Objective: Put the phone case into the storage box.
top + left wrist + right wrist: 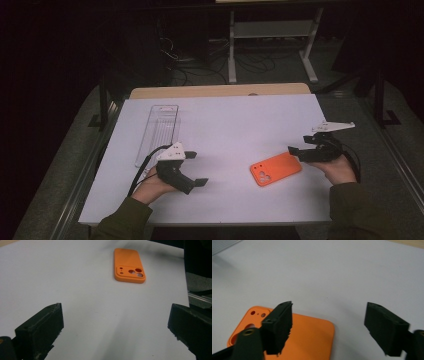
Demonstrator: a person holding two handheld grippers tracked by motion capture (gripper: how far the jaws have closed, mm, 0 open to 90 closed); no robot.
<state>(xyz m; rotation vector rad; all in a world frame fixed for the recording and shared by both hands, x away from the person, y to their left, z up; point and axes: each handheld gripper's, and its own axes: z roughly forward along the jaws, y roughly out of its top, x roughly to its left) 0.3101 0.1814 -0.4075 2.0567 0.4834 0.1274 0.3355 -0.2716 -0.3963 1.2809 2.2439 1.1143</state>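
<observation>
An orange phone case (276,169) lies flat on the white table (230,120), right of centre, with its camera cut-outs toward the near left. My right gripper (299,145) hovers at its right end with jaws apart. In the right gripper view the case (312,335) lies under the left jaw, the other jaw stands over bare table, and the right gripper (329,307) grips nothing. My left gripper (196,169) rests open near the front left, pointing toward the case (128,265). In its own view the left gripper (116,315) has empty table between its jaws.
A clear plastic tray (160,131) lies lengthwise at the table's left, behind my left hand. A wooden board (220,91) runs along the far edge. Beyond it stand a white shelf frame (272,30) and cables on the dark floor.
</observation>
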